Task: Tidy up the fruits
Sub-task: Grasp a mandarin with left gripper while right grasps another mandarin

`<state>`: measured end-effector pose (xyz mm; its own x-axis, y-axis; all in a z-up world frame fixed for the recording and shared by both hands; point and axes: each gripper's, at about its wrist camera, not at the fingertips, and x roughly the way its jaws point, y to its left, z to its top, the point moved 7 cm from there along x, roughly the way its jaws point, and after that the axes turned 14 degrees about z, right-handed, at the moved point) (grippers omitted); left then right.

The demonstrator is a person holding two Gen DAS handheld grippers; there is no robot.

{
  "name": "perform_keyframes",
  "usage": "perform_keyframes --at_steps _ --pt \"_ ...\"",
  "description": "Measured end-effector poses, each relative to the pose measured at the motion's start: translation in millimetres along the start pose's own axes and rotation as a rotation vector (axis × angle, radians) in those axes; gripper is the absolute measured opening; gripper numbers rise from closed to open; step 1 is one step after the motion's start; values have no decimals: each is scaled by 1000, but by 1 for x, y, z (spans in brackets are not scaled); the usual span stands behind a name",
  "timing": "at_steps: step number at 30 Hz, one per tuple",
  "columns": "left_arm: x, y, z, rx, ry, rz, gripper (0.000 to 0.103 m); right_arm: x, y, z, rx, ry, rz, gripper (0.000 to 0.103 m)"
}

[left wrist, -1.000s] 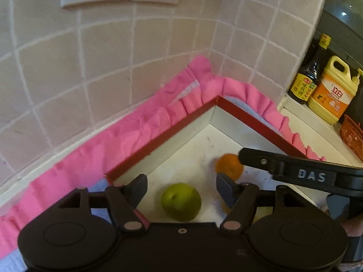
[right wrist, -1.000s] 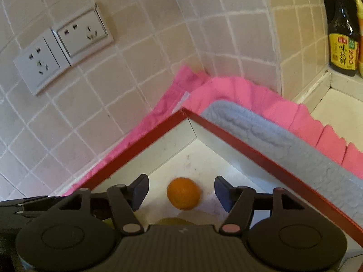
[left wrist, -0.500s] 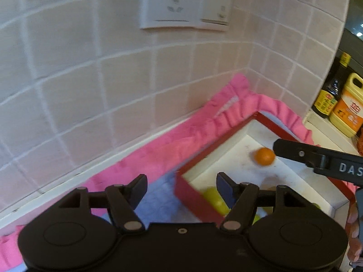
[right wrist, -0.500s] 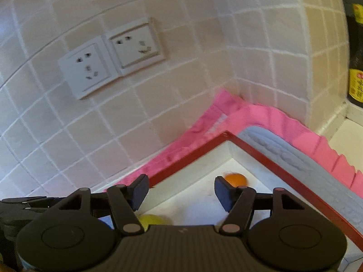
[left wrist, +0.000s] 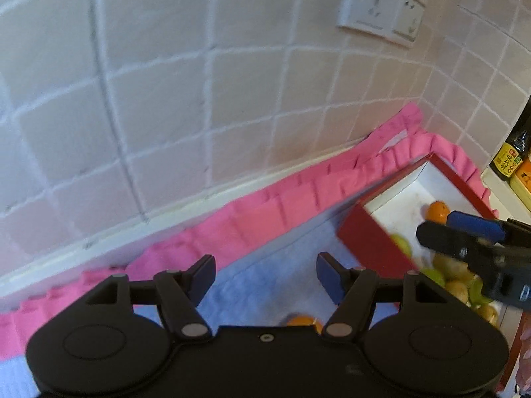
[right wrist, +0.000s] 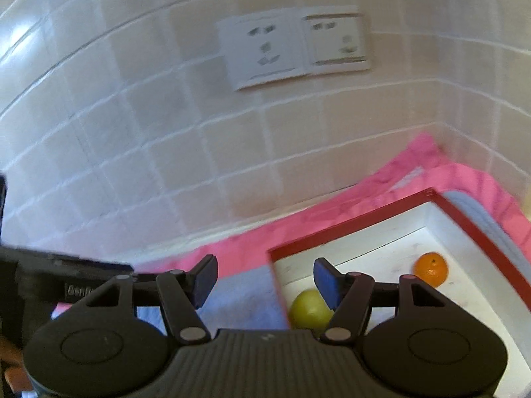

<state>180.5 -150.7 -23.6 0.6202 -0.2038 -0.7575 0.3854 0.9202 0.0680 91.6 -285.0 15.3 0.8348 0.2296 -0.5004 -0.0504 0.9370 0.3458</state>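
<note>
A red-rimmed white box point(left wrist: 371, 232) point(right wrist: 358, 232) holds an orange point(left wrist: 436, 210) point(right wrist: 430, 268), a green fruit point(right wrist: 310, 310) point(left wrist: 401, 243) and several more green and yellow fruits point(left wrist: 454, 272). Another orange point(left wrist: 300, 321) lies on the blue mat just ahead of my left gripper's body. My left gripper point(left wrist: 264, 273) is open and empty above the mat, left of the box. My right gripper point(right wrist: 264, 275) is open and empty over the box's left edge; it shows at the right of the left wrist view point(left wrist: 464, 242).
A tiled wall with two sockets point(right wrist: 295, 46) stands behind. A pink frilled cloth point(left wrist: 265, 209) edges the blue mat point(left wrist: 265, 282). A soy sauce bottle point(left wrist: 509, 159) and a yellow bottle stand at the far right.
Both grippers have pulled back and swung left, away from the box's inside. The left one now hangs over the blue mat outside the box. Both stayed open and empty.
</note>
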Motion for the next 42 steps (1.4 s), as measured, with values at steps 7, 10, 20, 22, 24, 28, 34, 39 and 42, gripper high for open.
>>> perform_keyframes --at_steps 7,10,20,22,24,28,34,39,42 --pt "16 14 -27 -74 90 -56 80 27 32 -41 -127 159 38 63" --pt "21 16 -35 -102 117 -74 80 36 42 -58 -170 209 39 63" --pt "33 -6 -53 -102 162 -156 80 54 50 -100 -177 307 40 60" --pt "36 -10 -54 -105 169 -166 80 55 49 -104 -172 314 39 60" --pt "39 -13 -54 -108 177 -171 80 57 48 -107 -169 315 35 60" --pt "42 -18 -55 -103 184 -184 77 59 46 -109 -161 301 28 59" --pt "46 -20 -59 -106 198 -203 59 59 45 -108 -148 266 30 54" --pt "49 -20 -59 -112 205 -210 53 57 42 -108 -129 241 21 41" --pt "48 -23 -60 -106 199 -214 46 57 39 -107 -110 232 27 40"
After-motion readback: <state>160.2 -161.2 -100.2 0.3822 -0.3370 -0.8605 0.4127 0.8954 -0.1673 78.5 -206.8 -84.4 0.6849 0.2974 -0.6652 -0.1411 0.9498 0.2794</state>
